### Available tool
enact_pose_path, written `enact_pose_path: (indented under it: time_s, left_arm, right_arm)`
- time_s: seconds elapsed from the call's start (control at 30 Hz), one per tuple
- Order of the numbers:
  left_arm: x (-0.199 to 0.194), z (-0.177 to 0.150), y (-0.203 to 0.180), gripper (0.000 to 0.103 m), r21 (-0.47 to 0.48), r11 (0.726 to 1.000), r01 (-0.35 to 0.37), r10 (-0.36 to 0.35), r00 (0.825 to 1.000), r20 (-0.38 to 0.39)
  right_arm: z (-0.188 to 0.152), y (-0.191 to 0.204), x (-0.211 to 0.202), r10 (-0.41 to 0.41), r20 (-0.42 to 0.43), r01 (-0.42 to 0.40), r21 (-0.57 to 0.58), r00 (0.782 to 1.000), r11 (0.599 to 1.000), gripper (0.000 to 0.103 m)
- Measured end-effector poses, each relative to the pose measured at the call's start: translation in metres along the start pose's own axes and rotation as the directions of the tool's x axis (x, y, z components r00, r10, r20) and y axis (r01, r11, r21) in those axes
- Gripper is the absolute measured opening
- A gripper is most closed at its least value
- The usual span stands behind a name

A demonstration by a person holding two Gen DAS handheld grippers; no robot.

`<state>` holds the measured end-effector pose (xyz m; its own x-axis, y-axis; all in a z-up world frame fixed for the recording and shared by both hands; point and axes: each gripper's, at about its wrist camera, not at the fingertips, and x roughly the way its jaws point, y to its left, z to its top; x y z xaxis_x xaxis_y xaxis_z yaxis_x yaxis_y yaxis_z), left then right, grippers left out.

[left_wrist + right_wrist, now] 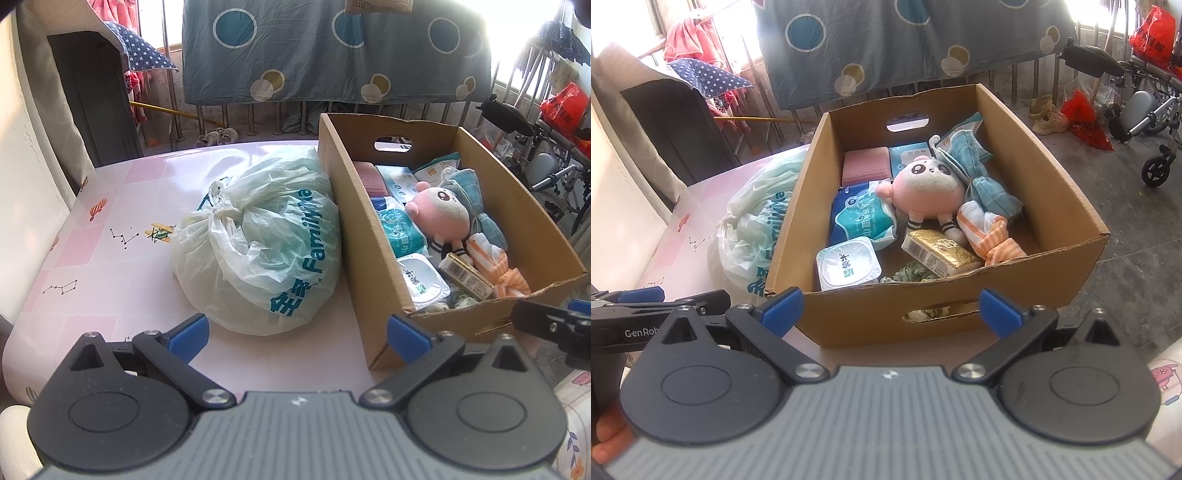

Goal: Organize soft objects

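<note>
Tongs both gape empty: left gripper (297,334), right gripper (890,310). Pink plush toy (929,190) lies ahead of the right one in the cardboard box (879,314); looks light, squashy — pinch its body.

Matt cardboard box (1027,184), crinkly glossy plastic bag (258,236), fuzzy plush toy (931,188)

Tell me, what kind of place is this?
Probably a home balcony or sunroom. A spotted bedsheet hangs drying along a metal railing, a folded wheelchair is parked at the side, and a cardboard box of household items sits on a pink table.
</note>
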<state>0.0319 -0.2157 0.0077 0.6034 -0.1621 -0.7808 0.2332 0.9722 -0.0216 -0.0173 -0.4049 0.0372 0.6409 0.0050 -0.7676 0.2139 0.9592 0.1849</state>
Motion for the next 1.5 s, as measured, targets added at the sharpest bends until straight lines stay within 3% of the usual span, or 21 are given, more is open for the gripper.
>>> enact_pose_path:
  time_s: [0.63, 1.5]
  left_arm:
    - [0.003, 0.001, -0.031, 0.103, 0.045, 0.996, 0.072, -0.070, 0.997, -0.026]
    - [0.005, 0.001, -0.033, 0.103, 0.047, 0.997, 0.062, -0.060, 0.998, -0.032]
  right_arm:
    - [0.002, -0.025, -0.015, -0.059, 0.005, 0.059, 0.011, 0.998, 0.998, 0.102]
    - [-0.002, -0.036, -0.002, -0.033, -0.031, 0.035, 0.050, 0.999, 0.998, 0.102]
